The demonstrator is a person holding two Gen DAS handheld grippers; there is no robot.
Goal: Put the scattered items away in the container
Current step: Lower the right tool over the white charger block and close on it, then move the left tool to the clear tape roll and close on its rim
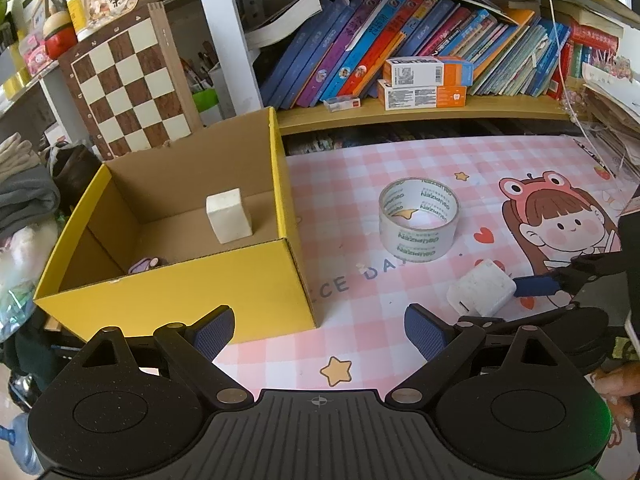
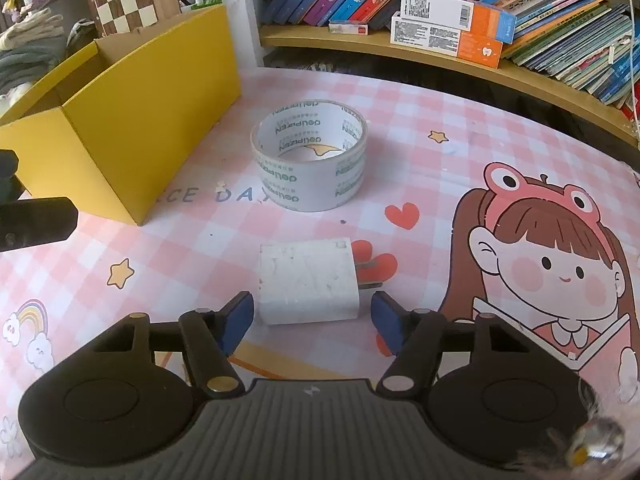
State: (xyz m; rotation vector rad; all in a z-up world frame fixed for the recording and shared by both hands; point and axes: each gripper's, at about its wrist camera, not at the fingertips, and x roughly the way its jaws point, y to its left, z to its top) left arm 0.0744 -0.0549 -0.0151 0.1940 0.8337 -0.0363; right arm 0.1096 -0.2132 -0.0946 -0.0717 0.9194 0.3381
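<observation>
A yellow cardboard box (image 1: 240,280) stands open at the left of the pink checked mat; it also shows in the right wrist view (image 2: 132,120). Inside lie a white block (image 1: 229,215) and a small purple item (image 1: 145,265). A roll of clear tape (image 1: 419,218) (image 2: 310,156) sits on the mat. A white charger plug (image 1: 480,288) (image 2: 308,282) lies nearer. My right gripper (image 2: 312,322) is open, its pads (image 2: 238,320) on either side of the charger's near end, apart from it. My left gripper (image 1: 320,330) is open and empty by the box's front corner.
A wooden shelf (image 1: 420,110) with leaning books and orange-white cartons runs behind the mat. A chessboard (image 1: 128,80) leans behind the box. Folded clothes (image 1: 24,196) pile at the far left. The left gripper's body (image 2: 32,220) shows at the left edge.
</observation>
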